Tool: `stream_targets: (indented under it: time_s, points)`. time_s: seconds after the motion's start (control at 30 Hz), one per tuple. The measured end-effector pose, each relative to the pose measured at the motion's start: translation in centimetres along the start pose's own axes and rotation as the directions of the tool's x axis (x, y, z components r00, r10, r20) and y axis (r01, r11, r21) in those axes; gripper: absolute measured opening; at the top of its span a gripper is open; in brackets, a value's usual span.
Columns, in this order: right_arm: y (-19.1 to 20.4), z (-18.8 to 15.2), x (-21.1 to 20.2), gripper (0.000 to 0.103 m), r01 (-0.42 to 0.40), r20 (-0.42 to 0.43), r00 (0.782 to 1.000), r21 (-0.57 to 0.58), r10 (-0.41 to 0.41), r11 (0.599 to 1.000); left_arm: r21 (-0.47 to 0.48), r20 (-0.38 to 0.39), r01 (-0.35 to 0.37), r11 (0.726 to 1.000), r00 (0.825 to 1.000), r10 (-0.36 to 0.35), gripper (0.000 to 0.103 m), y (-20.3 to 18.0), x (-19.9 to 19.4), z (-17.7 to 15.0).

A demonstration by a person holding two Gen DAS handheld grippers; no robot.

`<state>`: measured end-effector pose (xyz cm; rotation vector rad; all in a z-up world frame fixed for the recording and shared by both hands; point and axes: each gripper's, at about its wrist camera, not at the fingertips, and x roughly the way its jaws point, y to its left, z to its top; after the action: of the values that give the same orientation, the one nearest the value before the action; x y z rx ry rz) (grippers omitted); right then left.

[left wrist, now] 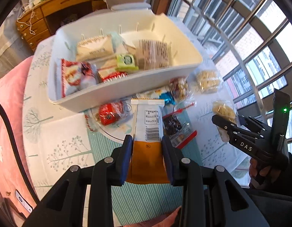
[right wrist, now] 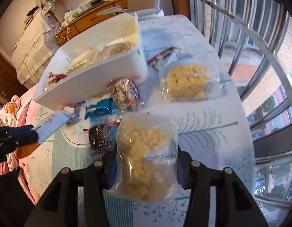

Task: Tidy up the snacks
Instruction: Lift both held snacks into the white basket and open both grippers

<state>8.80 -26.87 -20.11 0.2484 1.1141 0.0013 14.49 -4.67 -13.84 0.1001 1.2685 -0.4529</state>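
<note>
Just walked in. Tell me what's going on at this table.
A person is sorting snacks with a gripper in each hand. The left gripper is shut on a white and orange packet. The right gripper is shut on a clear bag of pale yellow puffed snack. A white bin on the table already holds several packets. More snacks lie loose beside it, among them a second yellow bag and a blue packet.

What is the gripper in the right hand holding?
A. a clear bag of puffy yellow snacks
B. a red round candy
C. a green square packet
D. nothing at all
A: in the right wrist view, the right gripper is closed on a clear bag of puffy yellow snacks, one finger on each side of it, lifted above the table.
</note>
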Motion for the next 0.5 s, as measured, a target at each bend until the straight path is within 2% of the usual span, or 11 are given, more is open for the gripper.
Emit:
stream_targets:
  time_s: [0.07,0.2,0.5]
  points:
    - [0.2,0.7,-0.7,0.049,0.003,0.007,1.000,-0.024,-0.003,1.000,-0.016,0.017,-0.010,1.000,1.000,0.011,0.030,0.3,-1.4,0.1]
    - [0.8,2.4,-2.1,0.049,0.008,0.033,0.999,-0.048,-0.006,0.999,-0.047,0.056,0.015,0.999,0.998,-0.012,0.030,1.3,-3.5,1.2]
    - [2.8,6.8,-4.9,0.049,0.012,0.128,0.992,-0.057,-0.004,0.998,-0.012,0.191,0.010,1.000,0.982,-0.008,0.030,3.6,-8.2,4.8]
